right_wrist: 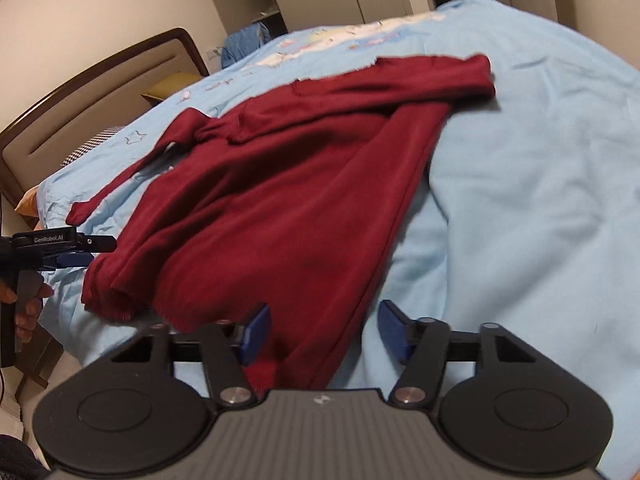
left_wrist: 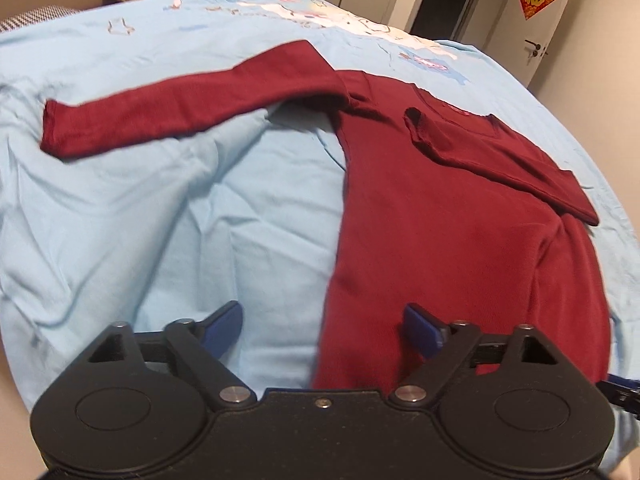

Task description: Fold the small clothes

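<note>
Bedroom, light-blue bedsheet (left_wrist: 160,208). Dark-red sweater (left_wrist: 440,220) lies flat on sheet; one sleeve folded across chest, other stretched out sideways. Left gripper (left_wrist: 322,330) and right gripper (right_wrist: 325,330): jaws apart at sweater hem, nothing clamped.

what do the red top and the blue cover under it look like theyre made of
The red top: looks like a soft matte knit, perhaps cotton or a blend, with fine ribbing and rolled cuff edges; it drapes limply. The blue cover: thin smooth woven fabric, probably cotton, judging by its sharp creases and printed cartoon pattern.
</note>
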`<state>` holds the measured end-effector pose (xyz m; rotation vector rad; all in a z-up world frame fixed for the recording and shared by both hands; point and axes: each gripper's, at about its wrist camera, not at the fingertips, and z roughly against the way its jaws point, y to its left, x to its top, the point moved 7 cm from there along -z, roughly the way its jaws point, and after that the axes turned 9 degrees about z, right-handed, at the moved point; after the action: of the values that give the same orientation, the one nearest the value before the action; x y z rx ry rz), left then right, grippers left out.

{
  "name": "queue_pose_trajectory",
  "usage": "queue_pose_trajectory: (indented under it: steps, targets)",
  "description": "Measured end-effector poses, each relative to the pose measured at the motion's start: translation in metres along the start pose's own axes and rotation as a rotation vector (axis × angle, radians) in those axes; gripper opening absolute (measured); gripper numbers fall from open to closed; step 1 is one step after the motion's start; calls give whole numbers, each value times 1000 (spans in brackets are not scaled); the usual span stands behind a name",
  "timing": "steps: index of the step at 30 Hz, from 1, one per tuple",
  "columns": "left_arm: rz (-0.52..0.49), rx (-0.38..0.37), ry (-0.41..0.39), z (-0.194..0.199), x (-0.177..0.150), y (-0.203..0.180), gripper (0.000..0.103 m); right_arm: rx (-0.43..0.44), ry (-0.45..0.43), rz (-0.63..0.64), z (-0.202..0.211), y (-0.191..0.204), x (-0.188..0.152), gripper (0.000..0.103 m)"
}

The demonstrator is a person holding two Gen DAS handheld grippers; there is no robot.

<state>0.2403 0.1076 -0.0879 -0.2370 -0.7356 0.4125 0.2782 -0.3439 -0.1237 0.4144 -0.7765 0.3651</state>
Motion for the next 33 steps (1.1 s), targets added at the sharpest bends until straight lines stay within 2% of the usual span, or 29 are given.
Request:
queue_pose_trajectory:
  steps: [1,3,4,5,9,12,19,25,28,30,31,33]
  targets:
    - [4,-10,7,0,-2,0,77,1,9,-23,-1,0,-3,55]
    - [15,-26,20,-1,-6,-2,61,3,15,-57,-3,-1,-7,44]
    - [19,-38,24,0,-7,-3,55,-1,17,-60,-2,-1,-7,28]
    - [22,-50,28,0,-8,-5,42,-6,18,-51,-2,-1,-8,8]
    - [16,-65,44,4,-11,-13,11,-36,10,-12,9,0,-8,6]
    - [13,-61,39,13,-11,-19,7,-69,-16,12,26,-2,-5,6]
    - [14,-63,24,38,-16,-26,5,-181,-44,75,72,-28,4,5]
    - [26,-51,59,27,-25,-18,7,-208,3,141,80,-39,1,5]
    - [28,-44,54,26,-22,-15,20,-205,31,134,68,-43,-6,6]
    - [37,-51,39,28,-16,-13,34,-199,34,116,62,-44,-10,7]
    - [47,-54,31,28,-13,-11,38,-195,31,105,61,-45,-11,8]
    - [72,-54,5,29,-4,-7,56,-189,27,86,59,-46,-14,13]
